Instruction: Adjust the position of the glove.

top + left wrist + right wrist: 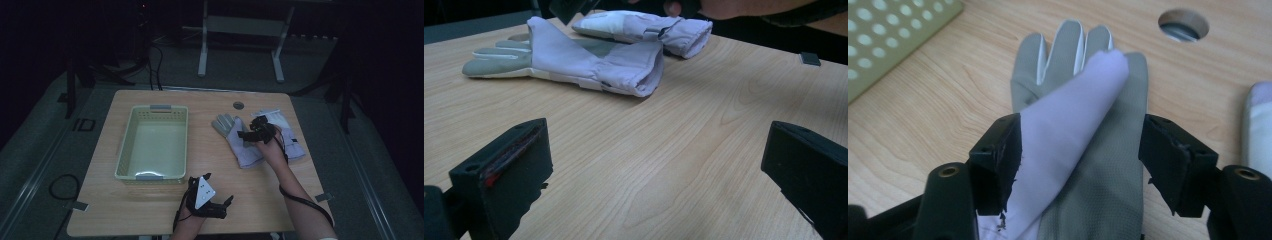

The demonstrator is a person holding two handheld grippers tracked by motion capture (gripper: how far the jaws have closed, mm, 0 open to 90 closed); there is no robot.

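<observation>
The right gripper [1080,150] has its jaws straddling the near glove [1083,130], one pad against the folded-over lilac cuff fabric, the other standing just off the grey palm side. They are partly closed but not yet pressing from both sides, so the glove lies between them unheld. In the high view this gripper [252,132] sits over the same glove [235,137], which lies flat on the desk [210,210] to the right of the basket [152,142]. A second glove [287,132] lies just beyond the first, farther from the basket, the two touching or nearly so.

The left gripper [215,202] rests near the desk's front edge, below the basket's right corner, its jaws wide apart with nothing between them, as its own view shows over bare wood.

The risk here, as I judge it, is a grip on the loose folded flap alone: if the jaws close on that single layer, the glove may unfold, dangle and slip out on the way to the basket. Closing too low could also pinch the pads against the desk. A drag sideways might pull the second glove along.
</observation>
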